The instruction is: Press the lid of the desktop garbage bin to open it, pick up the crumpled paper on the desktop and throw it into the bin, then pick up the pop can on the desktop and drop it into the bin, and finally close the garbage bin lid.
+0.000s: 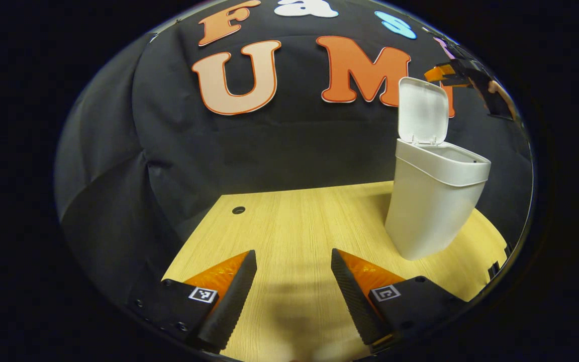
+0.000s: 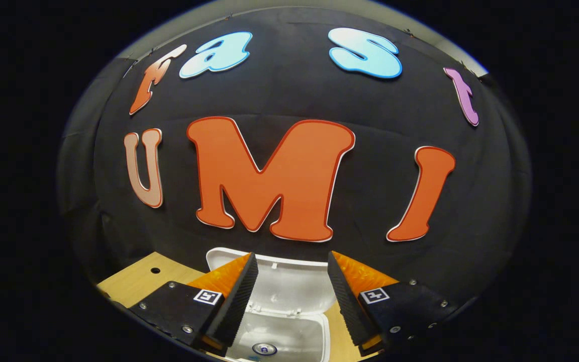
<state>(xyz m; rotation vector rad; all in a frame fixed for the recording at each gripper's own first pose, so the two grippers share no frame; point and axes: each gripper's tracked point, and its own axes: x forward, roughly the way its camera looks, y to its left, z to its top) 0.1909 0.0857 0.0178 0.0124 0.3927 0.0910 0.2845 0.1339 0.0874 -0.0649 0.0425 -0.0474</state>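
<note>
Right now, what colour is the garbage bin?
White, body and raised lid alike; the garbage bin shows best in the left gripper view.

A staged recording booth, dressed as a desktop rather than a lived-in room.

Black cloth (image 1: 179, 151) hangs in folds as the back and side wall, closing off the space behind a pale wood-grain table (image 1: 299, 221) with a round cable hole (image 1: 238, 210) near its far corner. On it stands a white desktop garbage bin (image 1: 432, 201) with its lid (image 1: 422, 111) raised upright. In the right gripper view the cloth backdrop rises straight behind the open bin, and a strip of pale wall shows above the cloth's top edge.
</note>
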